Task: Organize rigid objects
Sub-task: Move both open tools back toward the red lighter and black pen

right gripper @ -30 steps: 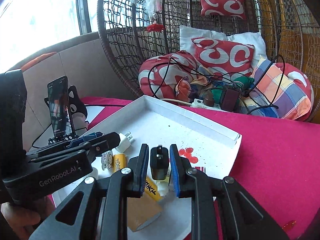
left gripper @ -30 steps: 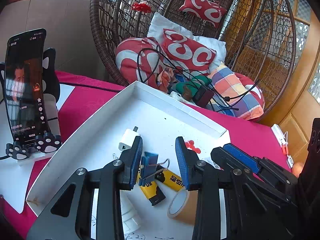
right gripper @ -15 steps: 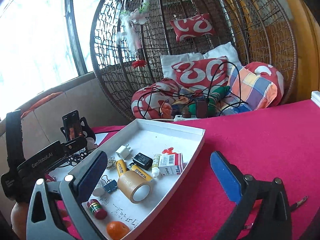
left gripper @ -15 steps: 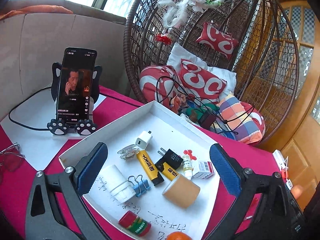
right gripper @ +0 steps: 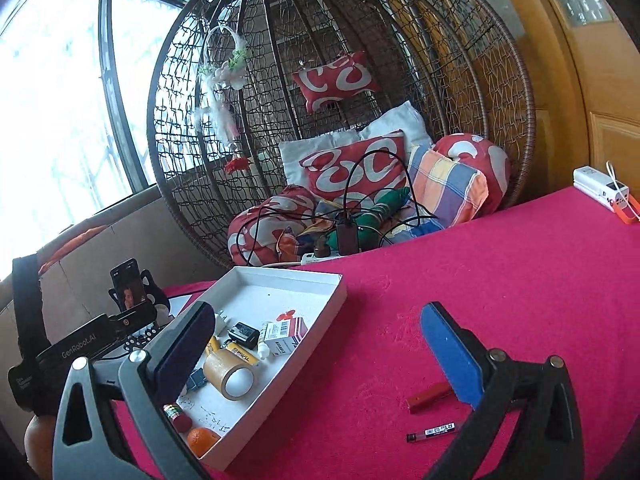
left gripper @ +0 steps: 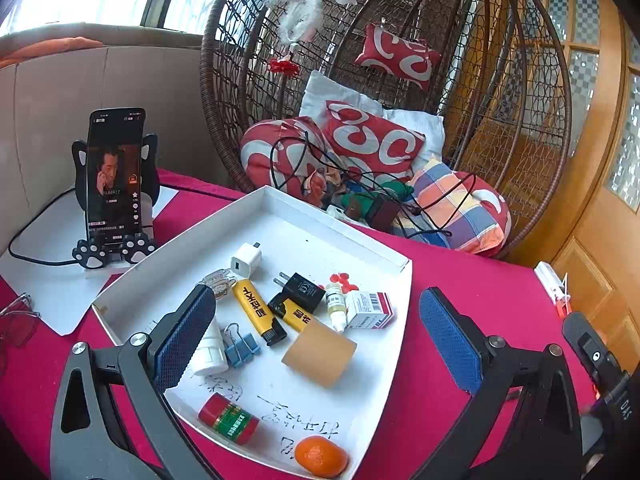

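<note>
Tray (left gripper: 394,264) sits mid frame on red table (right gripper: 480,264), full of small things: tape roll (left gripper: 320,354), lighter (left gripper: 259,306), orange (left gripper: 320,456). Left gripper (left gripper: 316,332) wide, empty. Right gripper (right gripper: 316,344) wide, empty. Step: between pickups. Next: grab pencil lead box (right gripper: 431,432) lower right, likely.

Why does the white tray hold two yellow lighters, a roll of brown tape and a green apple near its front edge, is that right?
Not quite: the fruit near the front edge of the white tray is an orange, not a green apple. The left wrist view shows it. The two yellow lighters and the roll of brown tape are there.
</note>
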A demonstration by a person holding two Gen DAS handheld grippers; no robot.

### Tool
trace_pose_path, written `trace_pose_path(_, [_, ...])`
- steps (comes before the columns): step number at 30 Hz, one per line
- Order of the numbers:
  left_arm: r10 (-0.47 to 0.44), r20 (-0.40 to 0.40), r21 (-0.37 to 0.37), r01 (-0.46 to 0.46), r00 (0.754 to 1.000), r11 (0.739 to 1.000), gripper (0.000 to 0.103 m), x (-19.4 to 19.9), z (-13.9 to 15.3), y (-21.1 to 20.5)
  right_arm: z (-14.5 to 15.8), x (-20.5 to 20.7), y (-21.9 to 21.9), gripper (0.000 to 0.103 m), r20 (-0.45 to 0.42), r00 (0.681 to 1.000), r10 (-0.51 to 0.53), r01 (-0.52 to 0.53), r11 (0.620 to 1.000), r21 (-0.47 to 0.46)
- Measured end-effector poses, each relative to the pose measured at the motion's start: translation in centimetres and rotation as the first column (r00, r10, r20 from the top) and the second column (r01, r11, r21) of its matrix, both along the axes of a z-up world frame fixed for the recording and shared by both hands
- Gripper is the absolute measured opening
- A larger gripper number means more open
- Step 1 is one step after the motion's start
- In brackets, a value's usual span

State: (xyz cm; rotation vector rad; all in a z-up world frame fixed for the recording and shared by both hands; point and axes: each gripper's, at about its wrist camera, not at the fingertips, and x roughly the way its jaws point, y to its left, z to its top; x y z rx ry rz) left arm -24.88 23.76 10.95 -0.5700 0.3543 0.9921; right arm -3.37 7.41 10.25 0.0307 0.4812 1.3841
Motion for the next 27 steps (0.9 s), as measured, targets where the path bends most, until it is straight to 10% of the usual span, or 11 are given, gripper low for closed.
trace_pose_path(13, [-0.15, -0.067, -0.023, 0.148, 0.986, 0.989, 0.103, 4.4, -1.2, -2.4, -0.3, 5.0, -3.4, 0.103, -0.048, 0.991, -0.124, 0.125, 0.992, 0.029])
trace_pose_path(27, [-0.296, -0.141, -0.094, 0.285, 0.945, 0.954, 0.103, 9.0, -4.2, -4.2, -5.9, 11.9, -5.5, 0.103, -0.069, 0.98, -0.187, 0.161, 0.946, -0.281])
